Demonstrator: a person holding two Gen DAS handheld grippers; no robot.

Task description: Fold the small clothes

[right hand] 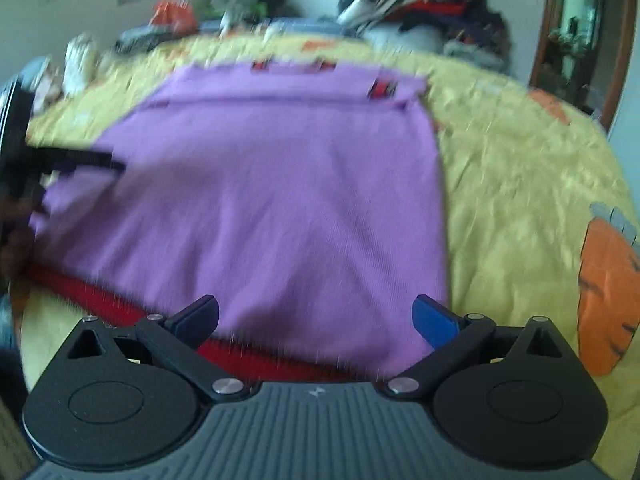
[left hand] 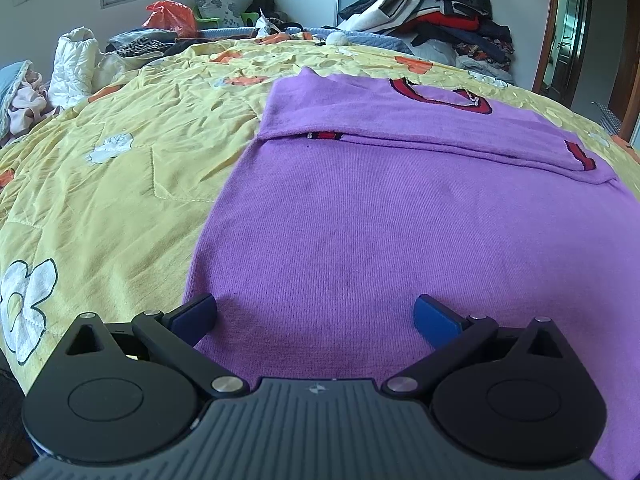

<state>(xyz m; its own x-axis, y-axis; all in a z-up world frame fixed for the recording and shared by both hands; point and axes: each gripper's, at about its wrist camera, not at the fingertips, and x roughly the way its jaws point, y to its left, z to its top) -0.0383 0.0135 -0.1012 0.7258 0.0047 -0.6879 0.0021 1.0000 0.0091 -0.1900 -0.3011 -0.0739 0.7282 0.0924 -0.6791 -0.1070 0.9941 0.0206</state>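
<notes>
A purple knit sweater lies flat on a yellow flowered quilt, its sleeves folded across the chest below the red-and-black V-neck collar. The left gripper sits low over the near left part of the sweater, blue-padded fingers spread wide and holding nothing, the garment's left edge just beside its left finger. The right gripper is likewise released, over the red hem band at the near edge; that view is motion-blurred. Bare quilt runs wide to the left of the sweater and also to its right edge. A heap of clothes is stacked at the far side of the bed, well apart from the sweater.
</notes>
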